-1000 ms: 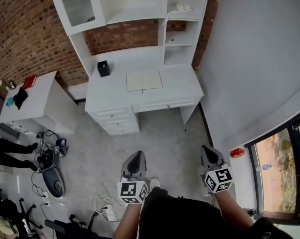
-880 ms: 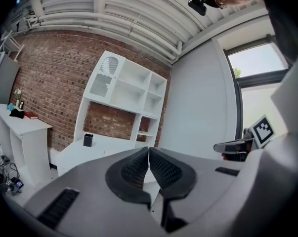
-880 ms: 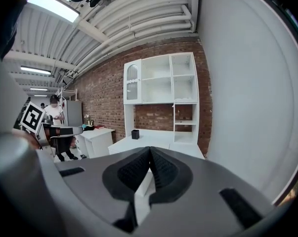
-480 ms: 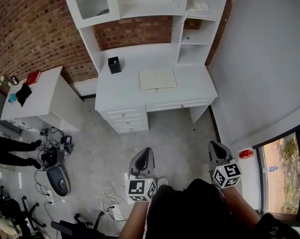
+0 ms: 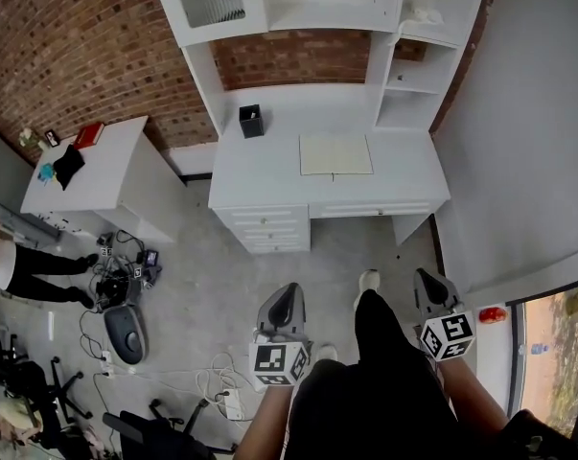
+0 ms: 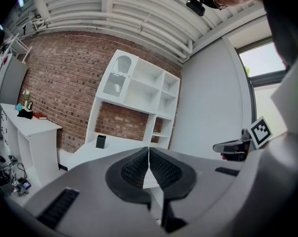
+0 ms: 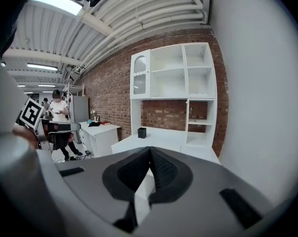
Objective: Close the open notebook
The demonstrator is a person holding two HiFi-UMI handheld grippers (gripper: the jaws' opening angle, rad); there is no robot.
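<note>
Head view looks down on a white desk against a brick wall, with the notebook lying open and flat on it, pale pages up. It sits right of the desk's middle, nearer the front edge than the back, and nothing touches it. A black cup stands near the desk's back left corner, well apart from the notebook. Both grippers are low in this view, over the floor and well short of the desk: the left gripper beside the person's leg, the right gripper on the other side.

Only this view shows the notebook's pages. From the left gripper view the desk is seen nearly edge-on, so the cup shows but the notebook cannot be made out; the right gripper appears at the side. The right gripper view likewise gives the desk and cup from low down, plus a side table and a person standing far off by it.

The left gripper has its ribbed pads pressed together with nothing between them. The right gripper is the same: jaws closed tip to tip, empty, touching nothing.
</note>
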